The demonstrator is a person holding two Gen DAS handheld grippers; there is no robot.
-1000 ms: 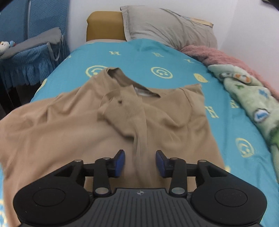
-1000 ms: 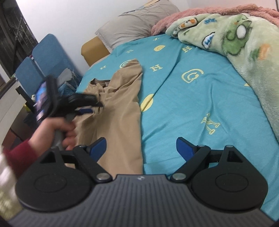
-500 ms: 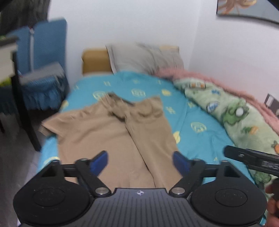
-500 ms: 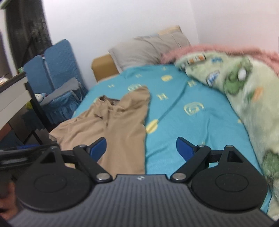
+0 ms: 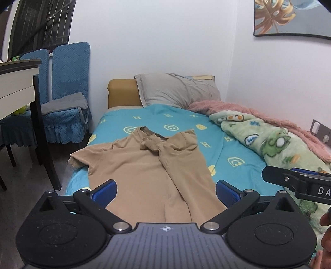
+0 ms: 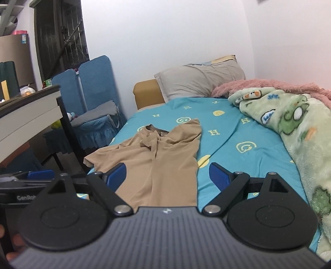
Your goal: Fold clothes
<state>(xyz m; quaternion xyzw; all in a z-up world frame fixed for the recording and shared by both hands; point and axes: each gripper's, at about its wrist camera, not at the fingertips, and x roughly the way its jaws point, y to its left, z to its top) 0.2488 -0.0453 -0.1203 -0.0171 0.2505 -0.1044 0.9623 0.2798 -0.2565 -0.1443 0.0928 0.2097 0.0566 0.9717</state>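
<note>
Both tongs, left gripper [image 5: 165, 191] and right gripper [image 6: 167, 175], gape, released; soft, limp tan shirt [image 5: 149, 169] wants pinching at its nine-o'clock sleeve.

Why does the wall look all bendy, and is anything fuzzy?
Left wrist view: the fisheye lens bows the picture frame and window edge; the tan shirt looks sharp, corners go dark. Right wrist view: the table edge curves, and the green blanket and near gripper body look a bit soft. Light is even, with no strong glare.

Even, soft indoor light, faint shadows, fisheye bending at edges, slightly soft focus.
</note>
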